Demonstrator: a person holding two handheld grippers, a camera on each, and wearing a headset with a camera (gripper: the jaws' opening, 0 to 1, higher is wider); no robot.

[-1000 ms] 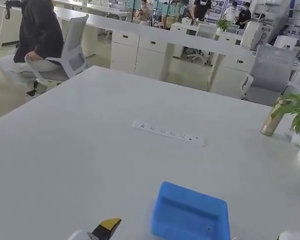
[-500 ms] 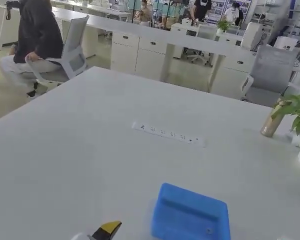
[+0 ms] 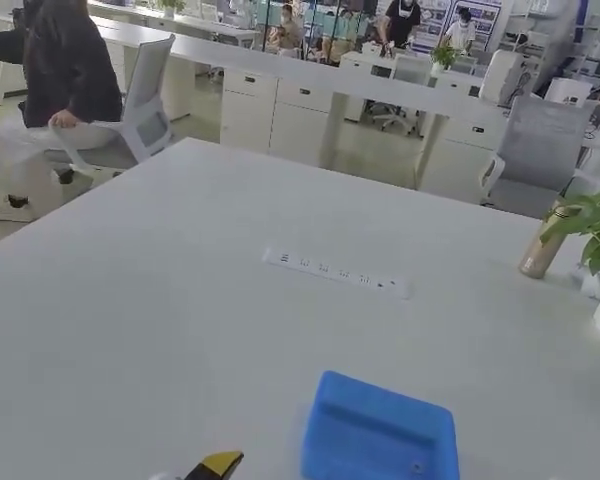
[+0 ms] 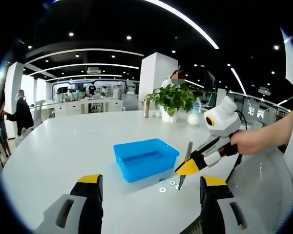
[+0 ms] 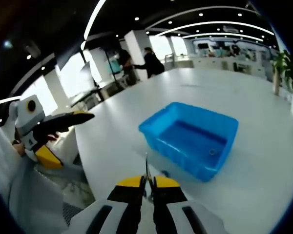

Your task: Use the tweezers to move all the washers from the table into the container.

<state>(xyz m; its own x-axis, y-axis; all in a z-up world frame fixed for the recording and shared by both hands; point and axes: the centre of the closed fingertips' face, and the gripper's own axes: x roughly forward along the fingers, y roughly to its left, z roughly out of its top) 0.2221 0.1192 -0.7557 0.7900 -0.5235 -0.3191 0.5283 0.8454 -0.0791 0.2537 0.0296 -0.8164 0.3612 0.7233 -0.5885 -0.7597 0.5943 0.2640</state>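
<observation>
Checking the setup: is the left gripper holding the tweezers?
No, the left gripper stands open and empty, while the right gripper clamps the tweezers.

No readable text anywhere, tbh: the posters (image 3: pixel 442 14) at the back and the power strip (image 3: pixel 335 271) markings are too blurry.

The container (image 3: pixel 380 428) sits on the surface (image 3: pixel 180 300), with the power strip (image 3: pixel 335 272) well behind it, the bottle (image 3: pixel 540 250) and plant (image 3: pixel 595 235) further behind it to the right, and the washers (image 4: pixel 167 184) on the surface just beside its near side, the tweezers (image 4: pixel 184 163) pointing down close by them.
</observation>
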